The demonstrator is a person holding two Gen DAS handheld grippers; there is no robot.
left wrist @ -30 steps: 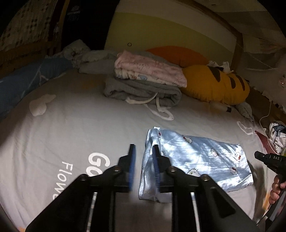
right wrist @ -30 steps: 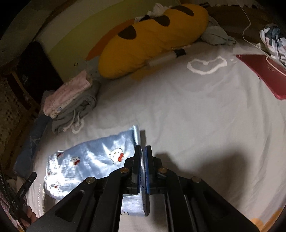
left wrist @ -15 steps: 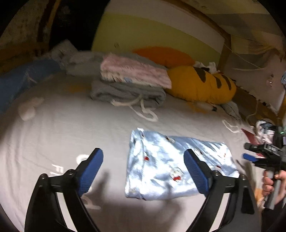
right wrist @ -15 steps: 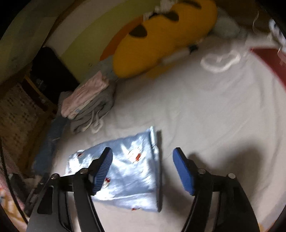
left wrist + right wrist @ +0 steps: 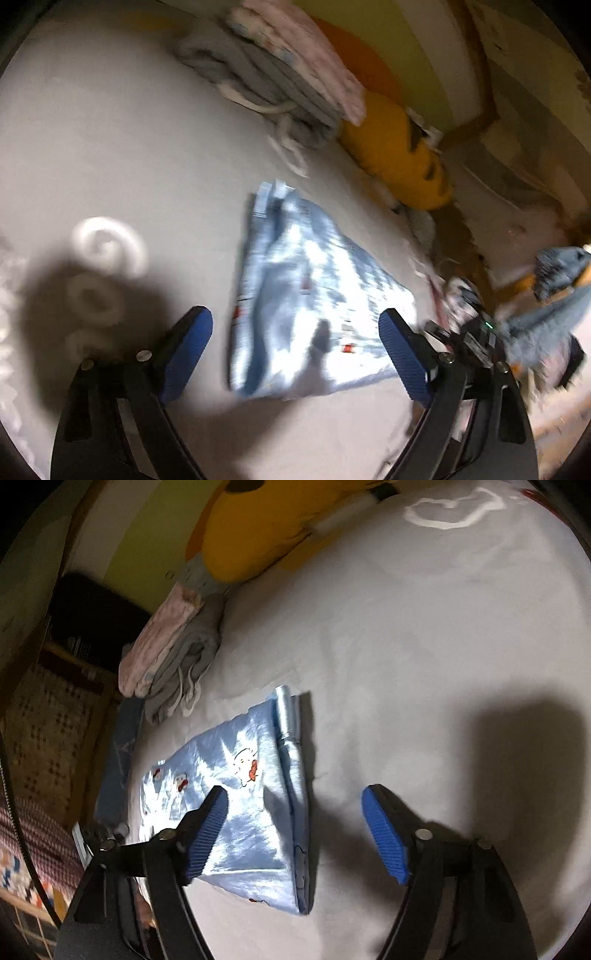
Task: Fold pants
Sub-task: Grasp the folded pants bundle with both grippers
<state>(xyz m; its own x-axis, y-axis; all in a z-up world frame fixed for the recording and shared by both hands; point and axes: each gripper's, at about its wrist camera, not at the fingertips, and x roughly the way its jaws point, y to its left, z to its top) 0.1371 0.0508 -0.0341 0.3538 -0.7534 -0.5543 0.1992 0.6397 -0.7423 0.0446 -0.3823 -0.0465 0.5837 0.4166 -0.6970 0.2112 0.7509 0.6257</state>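
Observation:
The shiny light-blue pants (image 5: 306,280) with cartoon prints lie folded into a flat rectangle on the white bed sheet (image 5: 110,129). My left gripper (image 5: 295,317) hovers over their near short end, its jaws wide and just beginning to close, the blue pads (image 5: 184,354) touching nothing. In the right wrist view the pants (image 5: 251,812) show their other end with the folded edge. My right gripper (image 5: 295,792) straddles that edge, its jaws still opening and the pads clear of the cloth. The right gripper's black body (image 5: 476,332) shows at the pants' far end.
A stack of folded pink and grey clothes (image 5: 280,74) (image 5: 173,646) sits behind the pants. A yellow plush pillow (image 5: 399,155) (image 5: 266,528) lies by the wall. Blue denim cloth (image 5: 561,280) lies off to the right, and a dark blue garment (image 5: 122,753) along the bed's left edge.
Both grippers went from nearly shut to wide open and sank closer to the pants. The left wrist view has rolled, so the bed now looks tilted.

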